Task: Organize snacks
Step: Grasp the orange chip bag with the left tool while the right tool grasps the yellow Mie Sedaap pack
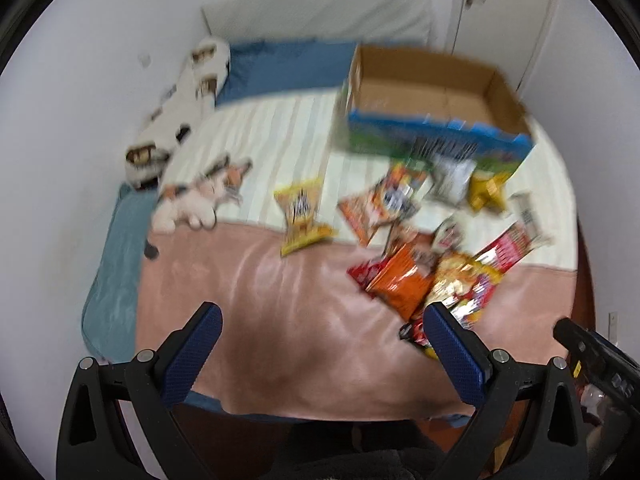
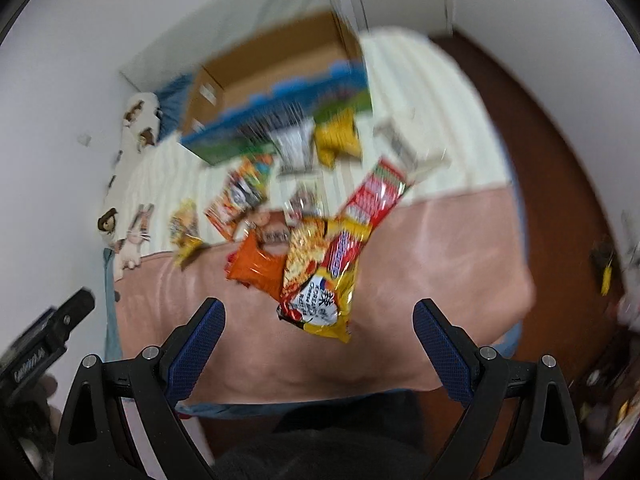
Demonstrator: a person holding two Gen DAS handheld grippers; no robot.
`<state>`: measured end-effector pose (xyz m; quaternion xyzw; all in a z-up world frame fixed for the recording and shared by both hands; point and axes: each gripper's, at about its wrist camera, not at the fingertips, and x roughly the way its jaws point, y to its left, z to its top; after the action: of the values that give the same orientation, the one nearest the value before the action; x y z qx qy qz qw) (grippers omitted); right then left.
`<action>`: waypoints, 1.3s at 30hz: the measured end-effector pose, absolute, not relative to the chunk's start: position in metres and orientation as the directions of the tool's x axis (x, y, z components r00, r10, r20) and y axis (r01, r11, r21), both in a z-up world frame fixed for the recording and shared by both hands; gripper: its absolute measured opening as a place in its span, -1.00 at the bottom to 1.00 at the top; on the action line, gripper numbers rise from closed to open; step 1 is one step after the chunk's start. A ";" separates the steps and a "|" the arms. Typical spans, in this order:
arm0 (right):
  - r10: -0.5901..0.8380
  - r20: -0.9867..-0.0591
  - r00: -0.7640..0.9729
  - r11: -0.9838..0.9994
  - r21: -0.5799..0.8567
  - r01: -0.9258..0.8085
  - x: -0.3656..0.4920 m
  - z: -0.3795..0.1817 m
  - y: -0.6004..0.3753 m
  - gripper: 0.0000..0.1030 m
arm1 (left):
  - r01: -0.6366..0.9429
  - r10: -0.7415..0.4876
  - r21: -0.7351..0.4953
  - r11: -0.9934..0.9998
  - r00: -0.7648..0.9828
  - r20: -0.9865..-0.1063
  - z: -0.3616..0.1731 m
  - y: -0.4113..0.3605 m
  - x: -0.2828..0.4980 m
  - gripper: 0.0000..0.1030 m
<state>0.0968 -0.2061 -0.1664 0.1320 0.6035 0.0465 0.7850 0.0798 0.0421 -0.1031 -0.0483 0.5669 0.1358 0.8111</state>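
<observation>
Left gripper (image 1: 322, 322) wide open, empty, above pink blanket (image 1: 260, 320) near bed's front edge | right gripper (image 2: 318, 316) wide open, empty | snack packets (image 2: 316, 264) heaped mid-bed, nearest between right fingertips, ahead-right of left | open cardboard box (image 1: 432, 96) behind heap

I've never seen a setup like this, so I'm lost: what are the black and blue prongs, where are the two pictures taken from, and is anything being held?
They are two hand-held grippers with a camera on each. One picture looks along the left gripper, the other along the right gripper. Their blue fingers stand apart, holding nothing. Below is a bed with a pink blanket, a pile of snack packets, one yellow packet lying apart, an open cardboard box and a plush cat.
</observation>
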 end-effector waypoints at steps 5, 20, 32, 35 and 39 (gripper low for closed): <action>0.225 -0.962 0.156 0.959 0.247 0.139 0.138 -0.265 -0.182 0.88 | -0.302 0.138 0.079 0.950 0.178 -0.974 -0.178 0.052 0.106 1.00; 0.154 -0.988 0.019 0.978 0.156 0.140 0.167 -0.393 -0.145 0.74 | -0.565 -0.285 -0.245 0.788 0.017 -0.958 -0.296 0.048 0.161 0.88; 0.066 -0.998 -0.002 0.997 0.066 -0.039 0.166 -0.397 -0.178 0.75 | -0.500 -0.284 -0.267 0.824 0.044 -0.958 -0.329 0.006 0.179 0.09; 0.080 -0.997 -0.003 0.993 0.080 -0.083 0.169 -0.405 -0.177 0.87 | -0.282 -0.163 -0.155 0.947 -0.006 -0.987 -0.327 -0.023 0.174 0.09; 0.129 -0.992 -0.007 0.987 0.129 -0.094 0.173 -0.409 -0.190 0.95 | -0.073 -0.024 -0.020 0.997 -0.050 -0.998 -0.336 -0.050 0.165 0.14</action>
<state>0.1727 -0.1897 -0.4089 0.0124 0.7051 0.0793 0.7045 0.1646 -0.0504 -0.3355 -0.0335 0.7242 0.0179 0.6885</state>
